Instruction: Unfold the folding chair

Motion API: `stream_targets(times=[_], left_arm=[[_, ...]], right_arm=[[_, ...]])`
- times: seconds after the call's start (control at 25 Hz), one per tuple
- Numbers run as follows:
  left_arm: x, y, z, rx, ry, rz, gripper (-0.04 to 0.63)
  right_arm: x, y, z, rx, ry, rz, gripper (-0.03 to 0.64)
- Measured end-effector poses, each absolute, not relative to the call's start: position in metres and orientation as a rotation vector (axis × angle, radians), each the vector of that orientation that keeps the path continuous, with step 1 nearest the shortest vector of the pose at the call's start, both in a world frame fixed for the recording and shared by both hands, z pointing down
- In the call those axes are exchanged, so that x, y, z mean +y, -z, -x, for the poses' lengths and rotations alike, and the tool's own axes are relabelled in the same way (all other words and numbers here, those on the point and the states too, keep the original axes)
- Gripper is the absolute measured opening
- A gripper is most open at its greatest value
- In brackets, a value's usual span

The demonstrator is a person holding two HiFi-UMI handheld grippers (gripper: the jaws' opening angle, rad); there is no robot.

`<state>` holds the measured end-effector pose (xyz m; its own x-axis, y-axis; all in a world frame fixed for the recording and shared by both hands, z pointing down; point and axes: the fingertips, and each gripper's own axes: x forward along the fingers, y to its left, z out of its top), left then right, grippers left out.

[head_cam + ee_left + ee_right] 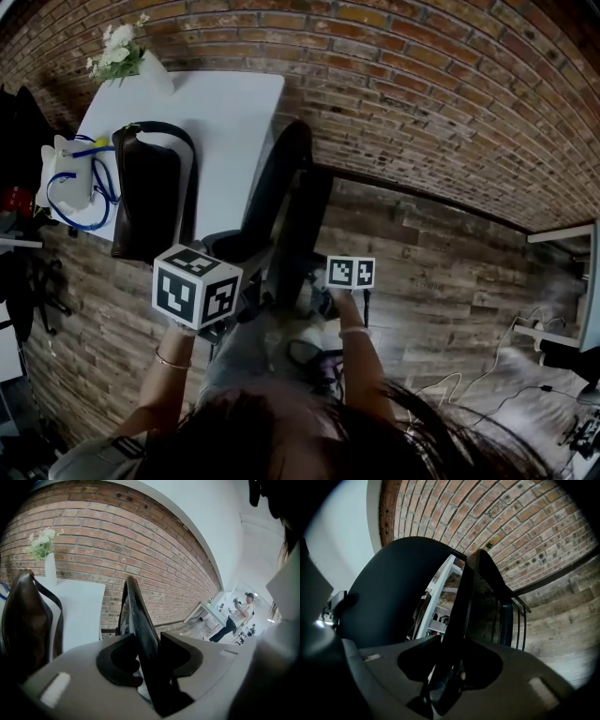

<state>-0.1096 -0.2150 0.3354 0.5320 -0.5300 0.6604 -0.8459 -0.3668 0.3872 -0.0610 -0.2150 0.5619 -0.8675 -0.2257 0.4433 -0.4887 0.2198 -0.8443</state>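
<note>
One black folding chair (289, 187) stands on the wood-plank floor (422, 272), just beside one white surface (234, 103), with a brick wall (422, 84) behind. Its two panels are slightly apart. Two grippers: left hand-held gripper (147, 638) clenched on one thin black chair panel edge, right hand-held gripper (457, 641) grasping the other panel. On the surface: one dark brown leather bag (145, 197), one white vase of white flowers (141, 67).

grey left gripper (149, 656) bears black-white marker cube (195, 286).
</note>
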Motion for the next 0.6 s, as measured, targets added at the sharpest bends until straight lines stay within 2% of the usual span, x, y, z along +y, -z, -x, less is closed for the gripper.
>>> stream_targets(times=[0.6], left_arm=[[-0.214, -0.338, 0.086, -1.129, -0.561, -2.060, 0.150]], right_arm=[[-0.211, -0.570, 0.017, -2.259, -1.734, -0.659, 0.135]])
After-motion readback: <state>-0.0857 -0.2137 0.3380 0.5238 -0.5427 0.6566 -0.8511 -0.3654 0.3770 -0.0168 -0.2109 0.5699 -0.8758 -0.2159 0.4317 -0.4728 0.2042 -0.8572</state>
